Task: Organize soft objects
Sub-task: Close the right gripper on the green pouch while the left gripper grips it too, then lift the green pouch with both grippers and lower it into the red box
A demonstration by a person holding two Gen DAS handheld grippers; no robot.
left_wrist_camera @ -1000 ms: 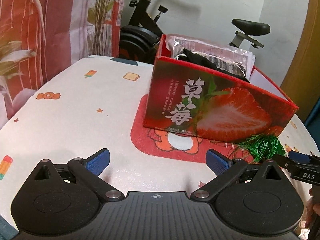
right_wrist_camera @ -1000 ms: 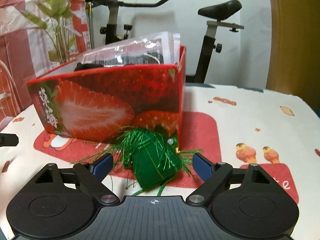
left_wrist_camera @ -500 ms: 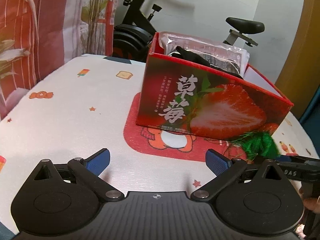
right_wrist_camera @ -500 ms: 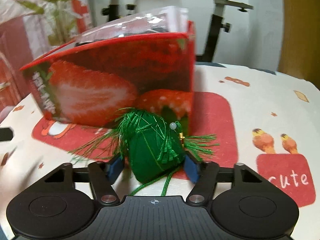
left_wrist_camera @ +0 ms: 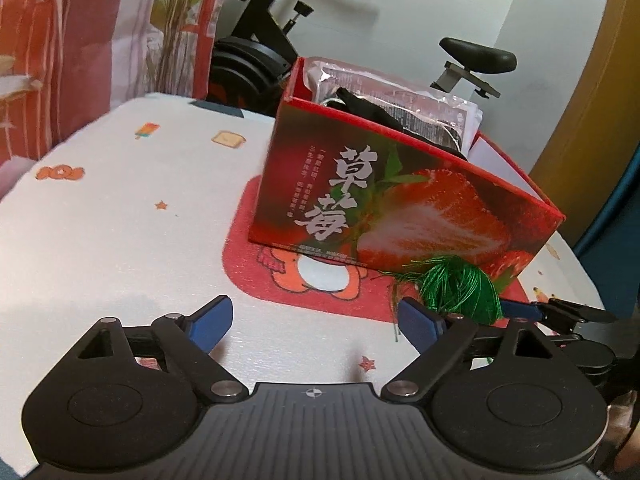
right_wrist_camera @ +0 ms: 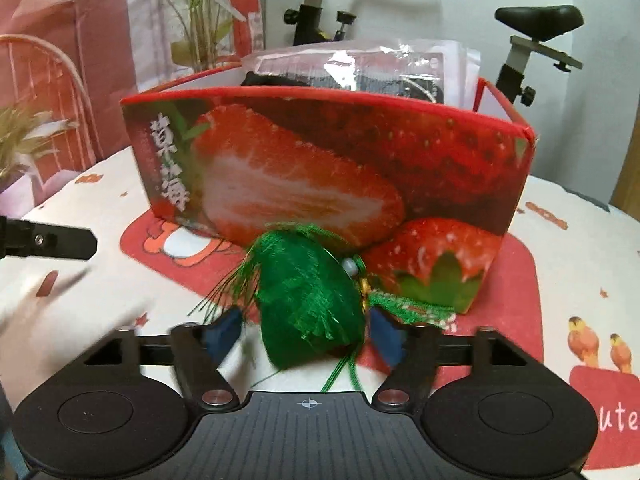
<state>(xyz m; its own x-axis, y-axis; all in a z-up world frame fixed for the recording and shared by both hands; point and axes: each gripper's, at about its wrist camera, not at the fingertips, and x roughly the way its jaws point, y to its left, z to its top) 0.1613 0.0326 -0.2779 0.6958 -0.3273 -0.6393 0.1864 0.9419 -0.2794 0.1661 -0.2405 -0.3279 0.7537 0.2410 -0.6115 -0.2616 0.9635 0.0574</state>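
My right gripper (right_wrist_camera: 306, 330) is shut on a green tasselled sachet (right_wrist_camera: 310, 304) and holds it lifted in front of the red strawberry box (right_wrist_camera: 320, 160). The sachet (left_wrist_camera: 460, 288) and the right gripper (left_wrist_camera: 532, 312) also show at the right of the left wrist view, below the box (left_wrist_camera: 400, 196). The box holds a clear plastic packet (right_wrist_camera: 360, 68) and a black soft item (left_wrist_camera: 372, 112). My left gripper (left_wrist_camera: 316, 322) is open and empty over the tablecloth, left of the sachet.
A white tablecloth (left_wrist_camera: 120, 208) with cartoon prints and a red patch (right_wrist_camera: 516, 280) covers the table. An exercise bike (left_wrist_camera: 280, 20) stands behind the table. A pink curtain (left_wrist_camera: 60, 40) and a plant (right_wrist_camera: 200, 12) are at the back left.
My right gripper closed on the green sachet and lifted it off the table, up along the front of the box. My left gripper stayed open and drifted slightly.
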